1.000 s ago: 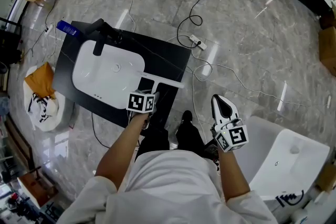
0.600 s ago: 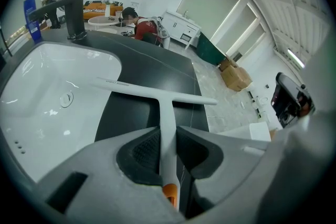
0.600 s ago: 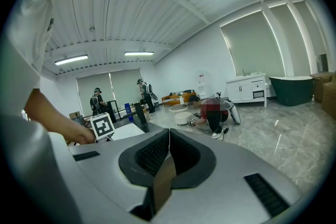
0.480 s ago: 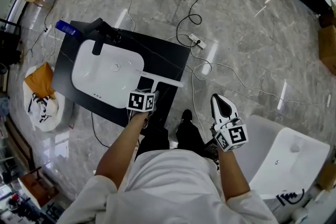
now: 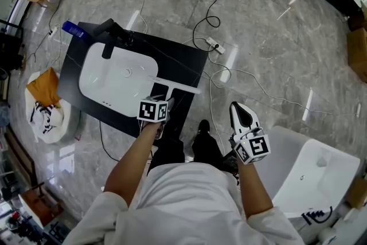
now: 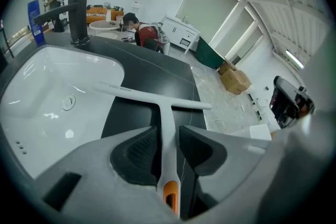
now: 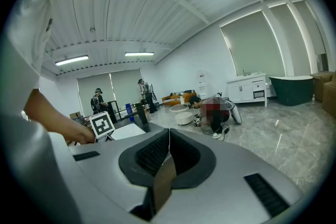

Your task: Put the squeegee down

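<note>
right gripper view: right gripper [image 7: 169,136] jaws pressed together, nothing between them; held in air well right of white basin [image 6: 47,113], off black counter [image 6: 157,68]. left gripper view: left gripper [image 6: 167,131] jaws opening, grey squeegee [image 6: 152,96] handle between pads, gap showing at right pad, orange handle end nearest camera. squeegee lies on counter just right of basin, t-blade crosswise, its left tip at basin rim. black faucet [image 6: 79,13] upright at basin far side.
</note>
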Motion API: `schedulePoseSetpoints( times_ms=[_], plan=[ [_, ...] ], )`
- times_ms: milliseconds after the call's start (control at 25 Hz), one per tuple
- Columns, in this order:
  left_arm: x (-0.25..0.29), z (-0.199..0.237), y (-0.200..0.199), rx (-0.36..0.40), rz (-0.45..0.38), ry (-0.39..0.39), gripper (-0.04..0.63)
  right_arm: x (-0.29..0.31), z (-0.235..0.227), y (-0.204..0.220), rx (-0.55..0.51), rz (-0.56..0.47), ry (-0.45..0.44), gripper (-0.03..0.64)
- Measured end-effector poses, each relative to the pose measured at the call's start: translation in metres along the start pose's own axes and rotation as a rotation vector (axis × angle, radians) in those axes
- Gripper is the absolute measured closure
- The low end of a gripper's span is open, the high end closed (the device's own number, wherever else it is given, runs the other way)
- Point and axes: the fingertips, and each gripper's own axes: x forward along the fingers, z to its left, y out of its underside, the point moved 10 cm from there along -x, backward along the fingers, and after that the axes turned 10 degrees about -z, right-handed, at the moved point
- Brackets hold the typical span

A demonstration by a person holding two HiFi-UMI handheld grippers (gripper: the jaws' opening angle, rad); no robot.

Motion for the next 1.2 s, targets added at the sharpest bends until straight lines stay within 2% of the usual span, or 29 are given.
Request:
schedulePoseSetpoints(
  times_ms=[200, 400, 640, 840, 1000, 1200],
  plan=[
    [-0.022, 0.006, -0.009, 0.009, -0.053, -0.003, 0.446, 0.000, 0.002, -0.006, -0.025, -0.014, -0.007, 0.601],
    [-0.069, 0.007, -0.023, -0.006, -0.179, 0.005, 0.448, -0.001, 0.005, -0.023, -0.047, -0.046, 0.007, 0.601],
    [-0.145, -0.002, -0.059, 0.021, -0.468, 0.041, 0.498, -0.003, 0.008, -0.067, -0.105, -0.119, -0.019, 0.601],
    [-0.201, -0.016, -0.083, 0.086, -0.712, 0.089, 0.559, 0.001, 0.018, -0.108, -0.134, -0.188, -0.064, 0.601],
    [-0.241, -0.024, -0.090, 0.148, -0.905, 0.125, 0.575, -0.004, 0.033, -0.141, -0.165, -0.246, -0.101, 0.601],
    [-0.285, -0.035, -0.089, 0.246, -1.079, 0.167, 0.578, -0.012, 0.049, -0.174, -0.202, -0.327, -0.137, 0.601]
  ],
)
